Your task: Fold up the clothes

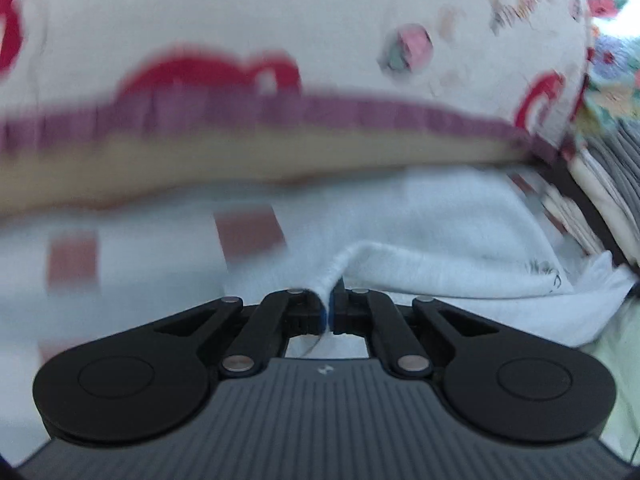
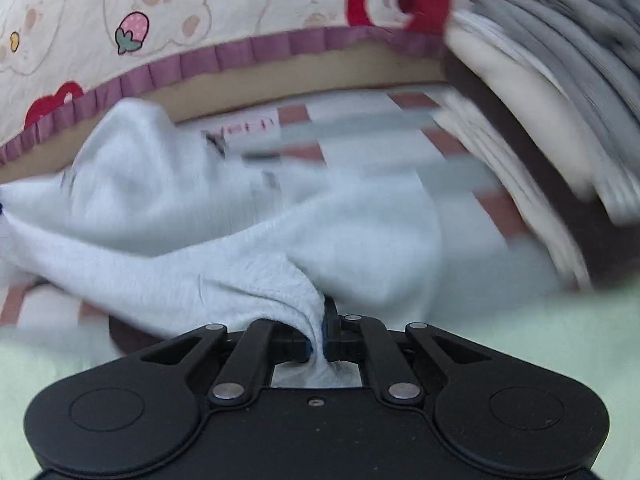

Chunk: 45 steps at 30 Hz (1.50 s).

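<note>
1. Your left gripper: jaws pinched tight on one pale-blue garment.
2. Your right gripper: likewise clamped on that garment, draped over the checked sheet.
3. One folded stack beside it.

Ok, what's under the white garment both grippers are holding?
Under the white garment lies a checked sheet with white, reddish and grey squares, and pale green fabric nearer the camera. Whatever lies directly beneath the bunched cloth is covered.
</note>
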{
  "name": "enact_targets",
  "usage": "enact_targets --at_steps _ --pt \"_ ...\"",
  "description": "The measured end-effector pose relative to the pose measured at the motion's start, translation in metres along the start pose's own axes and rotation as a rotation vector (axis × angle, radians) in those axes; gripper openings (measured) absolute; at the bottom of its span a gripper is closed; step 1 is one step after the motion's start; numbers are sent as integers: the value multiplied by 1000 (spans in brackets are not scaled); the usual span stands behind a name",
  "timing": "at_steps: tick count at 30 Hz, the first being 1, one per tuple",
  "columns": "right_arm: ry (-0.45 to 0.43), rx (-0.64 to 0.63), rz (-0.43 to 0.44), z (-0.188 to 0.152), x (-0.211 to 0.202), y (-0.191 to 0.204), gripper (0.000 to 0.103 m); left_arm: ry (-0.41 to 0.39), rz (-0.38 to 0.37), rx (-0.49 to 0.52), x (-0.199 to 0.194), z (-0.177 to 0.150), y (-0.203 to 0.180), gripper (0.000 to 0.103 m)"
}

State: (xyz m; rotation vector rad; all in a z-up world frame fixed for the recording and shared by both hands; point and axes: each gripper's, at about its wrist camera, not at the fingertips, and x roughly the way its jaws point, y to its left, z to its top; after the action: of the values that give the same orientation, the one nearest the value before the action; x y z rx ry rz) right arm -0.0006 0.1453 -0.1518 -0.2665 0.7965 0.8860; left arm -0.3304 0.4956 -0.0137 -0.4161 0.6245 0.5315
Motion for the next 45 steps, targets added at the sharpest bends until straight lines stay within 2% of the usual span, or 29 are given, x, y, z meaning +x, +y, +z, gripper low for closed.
enact_targets --at_steps 2,4,8,10,12,14,16,17,19,21,24,26,28,30,32,36,38,40,43,45 --pt "-80 -29 -10 64 -6 5 4 -91 21 16 -44 27 -2 1" --pt "-241 -86 -35 139 -43 22 4 -182 43 31 -88 53 -4 1" --pt "-575 -180 -59 219 -153 65 4 -364 85 62 -176 106 -8 1" --pt "-722 -205 -82 228 -208 85 4 -455 107 78 -219 133 -10 1" --pt "-826 -205 -57 220 -257 97 4 -546 128 94 -263 159 -12 1" --pt "-828 -228 -6 195 -284 107 4 -632 148 107 -307 182 -13 1" --pt "-823 -252 47 168 -310 117 4 -617 141 65 -339 151 1 1" --pt "-785 -259 88 148 -313 119 4 -596 138 31 -349 130 11 1" --pt "-656 -261 153 112 -295 127 5 -535 133 -36 -363 82 34 1" --pt "-485 -272 193 65 -260 132 5 -430 159 -86 -347 33 61 1" --pt "-230 -308 188 -7 -182 136 5 -202 252 -149 -299 -47 99 0" --pt "-65 -323 180 -55 -128 137 5 -127 264 -181 -280 -72 113 0" --pt "19 -304 162 -81 -89 130 5 -52 276 -212 -262 -96 128 0" --pt "74 -215 197 -88 -66 116 5 23 288 -243 -244 -121 142 0" --pt "104 -174 222 -80 -63 111 5 95 296 -273 -226 -144 155 0" --pt "106 -287 235 -74 -77 114 6 148 252 -266 -204 -130 142 3" --pt "167 -343 265 -76 -77 117 9 180 244 -253 -190 -121 132 3" --pt "189 -383 271 -82 -80 118 14 215 230 -262 -175 -115 116 3" --pt "189 -369 347 -89 -78 110 17 249 210 -256 -147 -102 89 4" --pt "149 -311 422 -92 -82 98 22 248 215 -217 -132 -90 62 6"
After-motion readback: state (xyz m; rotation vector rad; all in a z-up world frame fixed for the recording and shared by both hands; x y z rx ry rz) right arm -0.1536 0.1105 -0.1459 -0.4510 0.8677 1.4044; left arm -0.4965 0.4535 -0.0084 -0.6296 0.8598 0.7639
